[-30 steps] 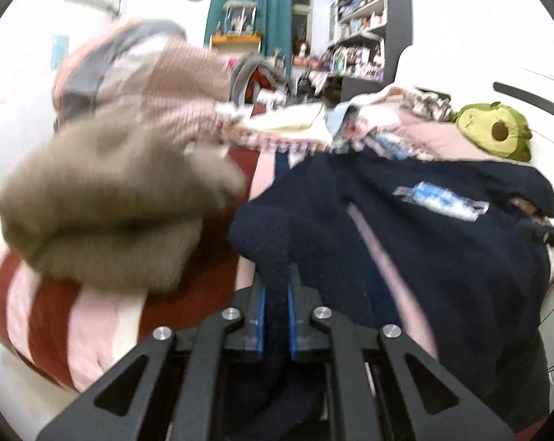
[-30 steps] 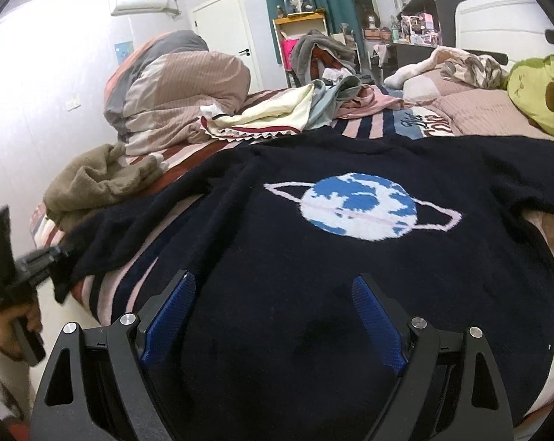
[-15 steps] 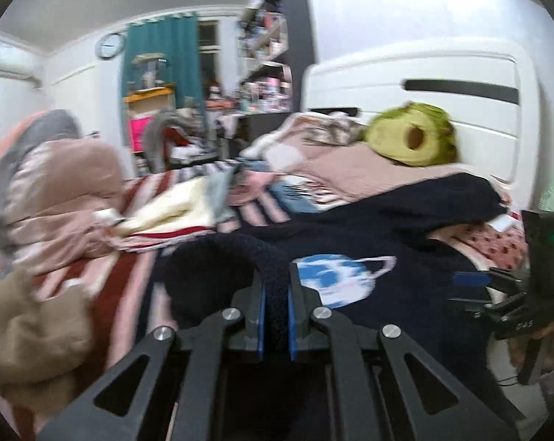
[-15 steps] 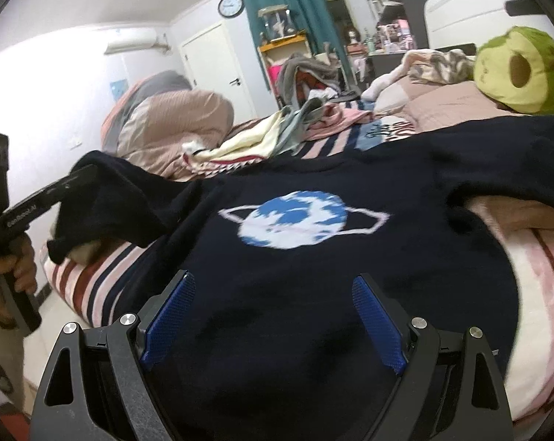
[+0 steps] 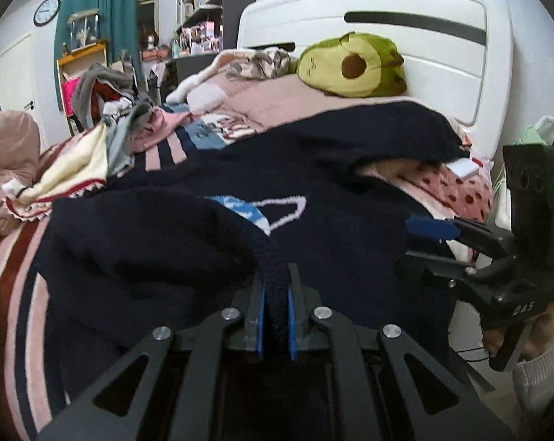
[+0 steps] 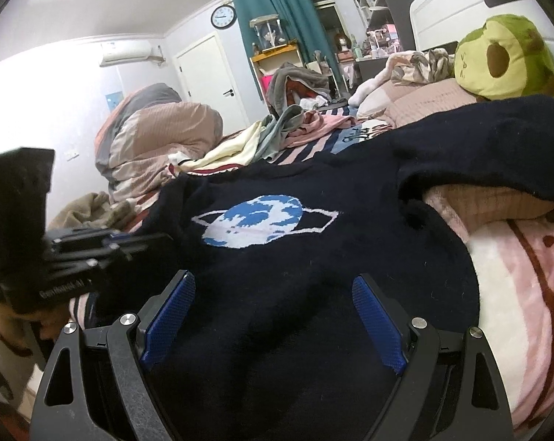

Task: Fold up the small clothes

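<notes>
Left gripper [image 5: 276, 325]: jaws pressed together, pinching a ribbed navy edge of the sweater between the blue pads; seen from the right wrist camera it sits at the left side, over the near edge of the bed, with dark cloth running out from its tip.

Right gripper [image 6: 273, 325]: jaws spread wide, blue pads apart on either side of the dark knit, nothing between them gripped; it hovers low over the sweater's near part. In the left wrist view it shows at the right edge [image 5: 433, 229], held by a hand in a white cuff.

Sweater [image 6: 313, 257]: navy knit with a blue ringed planet [image 6: 264, 226] on its front, spread across the near part of the bed. One sleeve [image 6: 497, 147] lies out toward the headboard end, draped over a pink blanket [image 6: 515, 275]. The left side is lifted and folded inward, so that in the left wrist view a dark fold [image 5: 148, 242] covers part of the planet.

Bed [image 5: 20, 257]: striped cover in red, pink and navy, showing at the left edge beside the sweater.

Headboard end: a green avocado plush [image 5: 354, 64] rests on a pink pillow against the white headboard [image 5: 424, 47].

Far side of bed: a heap of loose clothes [image 6: 277, 136] and a rolled striped duvet [image 6: 155, 136].

Wall: a round clock [image 6: 223, 16] beside teal curtains [image 6: 277, 11].
</notes>
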`<state>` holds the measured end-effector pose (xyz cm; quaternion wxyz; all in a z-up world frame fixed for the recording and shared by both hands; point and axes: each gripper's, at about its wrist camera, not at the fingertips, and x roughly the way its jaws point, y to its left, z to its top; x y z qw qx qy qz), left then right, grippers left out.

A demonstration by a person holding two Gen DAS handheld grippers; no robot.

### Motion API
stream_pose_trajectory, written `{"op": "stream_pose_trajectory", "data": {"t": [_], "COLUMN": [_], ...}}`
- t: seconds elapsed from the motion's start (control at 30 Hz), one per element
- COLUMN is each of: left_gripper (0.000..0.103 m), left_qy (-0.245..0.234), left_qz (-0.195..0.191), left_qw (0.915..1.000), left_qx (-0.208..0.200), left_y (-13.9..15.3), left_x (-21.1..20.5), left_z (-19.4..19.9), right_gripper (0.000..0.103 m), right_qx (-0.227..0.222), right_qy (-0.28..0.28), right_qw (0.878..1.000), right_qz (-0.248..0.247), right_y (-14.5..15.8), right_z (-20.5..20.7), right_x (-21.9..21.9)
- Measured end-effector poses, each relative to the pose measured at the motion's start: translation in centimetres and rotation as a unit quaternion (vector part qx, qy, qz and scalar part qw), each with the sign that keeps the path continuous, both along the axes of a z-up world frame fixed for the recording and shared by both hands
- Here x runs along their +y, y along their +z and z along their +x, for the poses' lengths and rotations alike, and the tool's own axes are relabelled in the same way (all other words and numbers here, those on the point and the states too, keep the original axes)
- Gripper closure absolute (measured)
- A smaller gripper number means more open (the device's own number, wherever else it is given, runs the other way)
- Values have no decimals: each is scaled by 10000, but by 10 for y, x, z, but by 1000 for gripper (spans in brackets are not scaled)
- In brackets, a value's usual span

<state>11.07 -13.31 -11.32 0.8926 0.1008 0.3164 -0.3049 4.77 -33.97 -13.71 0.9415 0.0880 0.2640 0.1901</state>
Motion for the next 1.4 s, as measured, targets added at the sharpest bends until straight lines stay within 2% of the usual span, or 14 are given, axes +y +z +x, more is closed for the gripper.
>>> {"op": "stream_pose_trajectory", "data": {"t": [0.13, 0.2, 0.27, 0.33, 0.57, 0.73, 0.87, 1.07, 1.1, 1.17, 1.2, 1.27, 1.33, 1.4], "left_gripper": [93, 83, 68, 61, 46, 43, 43, 42, 42, 42, 42, 42, 42, 42], "left_qy": [-39, -97, -236, -346, 129, 830, 1165, 1432, 1466, 1503, 1517, 1512, 1474, 1430], "left_qz": [65, 53, -78, -237, -618, -482, -567, -738, -766, -797, -806, -818, -823, -793], "left_qw": [9998, 9996, 9991, 9983, 9980, 9945, 9906, 9862, 9857, 9851, 9848, 9849, 9854, 9863], "left_qx": [195, 247, 334, 407, 37, -414, -432, -371, -331, -270, -242, -215, -203, -203], "left_y": [-12, -14, -13, -7, 24, 32, 25, 9, 6, 1, -2, -4, -5, -4], "left_x": [-3, 1, 6, 14, 75, 127, 164, 195, 199, 201, 202, 198, 193, 187], "left_z": [3, 0, -5, -13, -37, -44, -42, -41, -40, -37, -35, -34, -33, -33], "right_gripper": [18, 18, 18, 18, 18, 18, 18, 20, 25, 49, 56, 81, 90, 93], "right_qx": [37, 52, 54, 41, -35, 19, 238, 759, 797, 888, 897, 872, 812, 717], "right_qy": [17, 24, 41, 54, 195, 480, 463, -443, -495, -470, -398, -208, -76, -158], "right_qw": [10000, 10000, 10000, 9999, 9995, 9981, 9966, 9920, 9915, 9906, 9897, 9882, 9876, 9891], "right_qz": [-20, -22, -34, -83, -261, -393, -640, -911, -905, -926, -1042, -1244, -1342, -1274], "right_y": [-2, -3, -2, 1, 15, 19, 12, -13, -15, -16, -16, -16, -14, -10], "right_z": [0, 1, 0, -1, 1, 13, 28, 49, 50, 51, 50, 46, 41, 37], "right_x": [1, 2, 4, 6, 27, 65, 85, 62, 57, 51, 51, 56, 58, 53]}}
